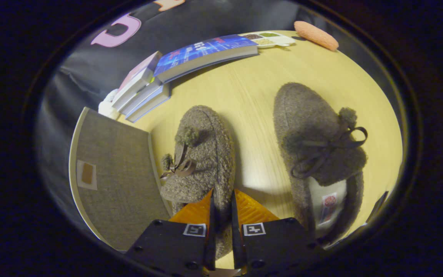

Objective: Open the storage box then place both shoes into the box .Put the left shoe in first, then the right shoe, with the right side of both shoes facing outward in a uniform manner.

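With the grey fabric storage box [117, 181] beside the tongs seemingly lidded, the tongs [221, 202] are clamped on the side wall of one fuzzy slipper [202, 154]; the other slipper [317, 150] lies opposite; neither is boxed yet.

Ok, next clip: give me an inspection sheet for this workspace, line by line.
Surface: pale wooden round table.
Job's things: grey fabric storage box, lid shut; two fuzzy brown slippers, one beside the box, the other fuzzy brown slipper apart from it.
Clutter: stack of books, small divided white tray, orange oval sponge, white object behind the books.
Grippers: gripper, jaws closed on the heel wall of the nearer slipper.
Cables: nothing seen.
Surroundings: black cloth wall.
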`<state>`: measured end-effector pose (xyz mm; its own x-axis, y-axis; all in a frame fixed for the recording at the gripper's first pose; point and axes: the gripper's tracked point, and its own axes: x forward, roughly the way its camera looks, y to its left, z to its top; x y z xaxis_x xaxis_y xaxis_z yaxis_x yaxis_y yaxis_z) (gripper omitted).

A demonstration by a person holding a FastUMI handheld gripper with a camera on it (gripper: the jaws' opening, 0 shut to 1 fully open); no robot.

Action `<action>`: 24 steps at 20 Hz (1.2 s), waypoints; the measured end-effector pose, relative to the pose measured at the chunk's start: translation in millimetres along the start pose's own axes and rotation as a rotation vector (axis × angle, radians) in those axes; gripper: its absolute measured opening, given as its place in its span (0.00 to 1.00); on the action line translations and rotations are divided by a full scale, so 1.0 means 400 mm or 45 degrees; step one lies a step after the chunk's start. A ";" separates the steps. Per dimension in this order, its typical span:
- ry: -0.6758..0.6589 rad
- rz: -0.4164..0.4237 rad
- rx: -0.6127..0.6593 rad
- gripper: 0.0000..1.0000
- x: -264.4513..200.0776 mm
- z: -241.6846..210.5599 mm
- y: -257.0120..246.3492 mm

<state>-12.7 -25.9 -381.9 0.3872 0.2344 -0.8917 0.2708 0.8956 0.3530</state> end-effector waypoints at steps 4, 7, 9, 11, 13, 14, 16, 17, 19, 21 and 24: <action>0.015 0.001 0.062 0.09 -0.014 0.000 -0.004; -0.007 0.036 0.087 0.03 -0.029 0.016 0.011; -0.039 0.063 0.126 0.03 -0.048 0.037 0.025; -0.059 0.105 0.190 0.03 -0.069 0.059 0.046; -0.088 0.135 0.242 0.03 -0.098 0.087 0.062; -0.107 0.148 0.265 0.03 -0.113 0.103 0.071; -0.164 0.195 0.305 0.03 -0.159 0.144 0.103; -0.202 0.218 0.318 0.03 -0.186 0.169 0.122; -0.281 0.278 0.308 0.03 -0.247 0.216 0.177; -0.354 0.338 0.258 0.03 -0.312 0.254 0.243; -0.408 0.437 0.160 0.03 -0.393 0.260 0.370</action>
<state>58.1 30.6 -160.1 0.7195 0.3620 -0.5926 0.1769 0.7297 0.6605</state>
